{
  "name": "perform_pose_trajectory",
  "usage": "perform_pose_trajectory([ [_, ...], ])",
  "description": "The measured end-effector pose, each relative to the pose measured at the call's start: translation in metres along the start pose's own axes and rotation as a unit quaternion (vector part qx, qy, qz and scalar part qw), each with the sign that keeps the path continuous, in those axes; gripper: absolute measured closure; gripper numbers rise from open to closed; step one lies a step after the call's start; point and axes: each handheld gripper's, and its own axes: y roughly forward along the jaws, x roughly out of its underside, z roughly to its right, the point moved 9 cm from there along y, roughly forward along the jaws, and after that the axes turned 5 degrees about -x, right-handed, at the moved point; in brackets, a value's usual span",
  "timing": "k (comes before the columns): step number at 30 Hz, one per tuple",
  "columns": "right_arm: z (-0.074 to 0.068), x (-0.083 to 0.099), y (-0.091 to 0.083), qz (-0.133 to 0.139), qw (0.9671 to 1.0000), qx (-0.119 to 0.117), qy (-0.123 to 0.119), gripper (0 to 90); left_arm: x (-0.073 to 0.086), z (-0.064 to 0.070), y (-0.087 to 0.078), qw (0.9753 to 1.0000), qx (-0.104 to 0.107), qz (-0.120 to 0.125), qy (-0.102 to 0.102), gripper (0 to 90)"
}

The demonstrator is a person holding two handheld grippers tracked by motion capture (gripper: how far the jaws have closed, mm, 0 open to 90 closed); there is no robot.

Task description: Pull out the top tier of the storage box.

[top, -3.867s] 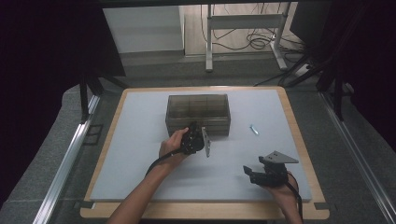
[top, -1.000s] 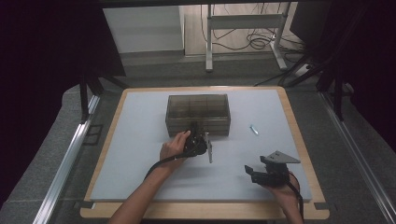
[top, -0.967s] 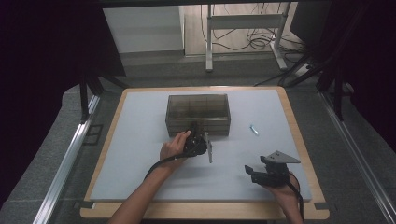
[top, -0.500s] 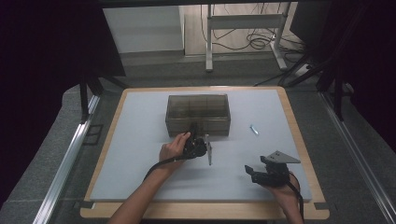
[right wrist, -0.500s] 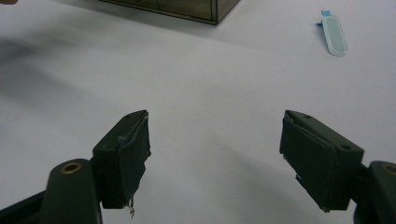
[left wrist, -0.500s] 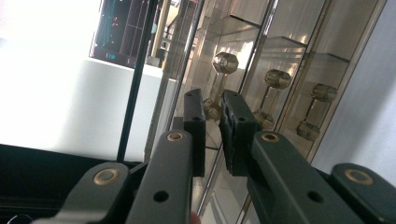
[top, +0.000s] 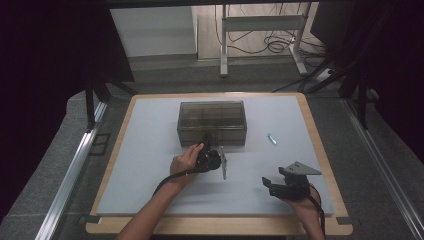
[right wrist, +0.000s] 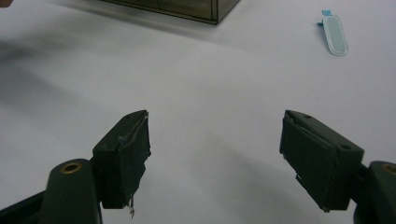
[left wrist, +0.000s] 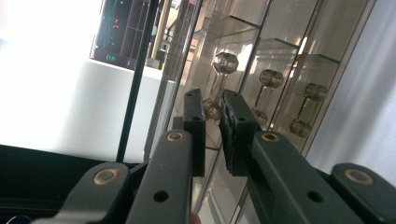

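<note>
1. the smoky see-through box (top: pixel 212 122) sits toward the far middle of the worktop (top: pixel 150 150), its long front face turned to the person; inner dividers split it into compartments.
2. in the left gripper view the box wall (left wrist: pixel 261 70) is right in front of the jaws, and small brass-coloured bolts (left wrist: pixel 225 63) lie behind it in the compartments.
3. the left hand-held gripper (top: pixel 207 145) is pressed up against the front face of the box, its grey plate tipped on edge, so the tool is rolled onto its side.
4. its jaws stand narrow, a thin gap left between the pads (left wrist: pixel 236 126); whether they pinch anything at the wall, i cannot tell.
5. the left hand (top: pixel 184 161) wraps the gripper body, with the cable trailing back along the forearm.
6. the right hand-held gripper (top: pixel 267 181) rests low over the near right part of the worktop, well apart from the box, jaws pointing left across the mat.
7. its jaws gape wide with nothing between them, bare white surface under the pads (right wrist: pixel 126 154).
8. a small pale blue piece (top: pixel 271 138) lies flat on the worktop to the right of the box, apart from both grippers; in the right gripper view it shows far off (right wrist: pixel 335 39).
</note>
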Motion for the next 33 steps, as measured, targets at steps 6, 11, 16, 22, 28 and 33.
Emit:
perform_pose_trajectory([
  [6,0.0002,0.0001,0.0000,-0.001,1.0000,0.000,0.000,23.8,-0.0006,0.0005,-0.0037,1.0000,0.001,0.003,0.000,81.9],
  [11,-0.0001,-0.0004,-0.0003,0.001,1.0000,0.000,0.000,23.8,0.0003,0.0002,-0.0057,1.0000,0.001,0.004,0.001,81.9],
  [16,-0.0004,-0.0004,-0.0004,0.000,1.0000,0.000,-0.001,23.8,0.0001,0.0010,-0.0082,1.0000,0.000,0.005,-0.001,81.9],
  [22,-0.0008,-0.0004,-0.0001,0.000,1.0000,0.000,-0.001,23.8,-0.0003,0.0014,-0.0089,1.0000,0.002,0.005,-0.001,81.9],
  [28,-0.0004,-0.0003,-0.0003,-0.001,1.0000,0.001,-0.001,23.8,-0.0003,0.0014,-0.0090,1.0000,0.000,0.006,0.000,81.8],
  [33,-0.0005,-0.0005,-0.0004,0.001,1.0000,0.000,-0.001,23.8,-0.0003,0.0016,-0.0095,0.9999,0.005,0.012,-0.004,79.5],
])
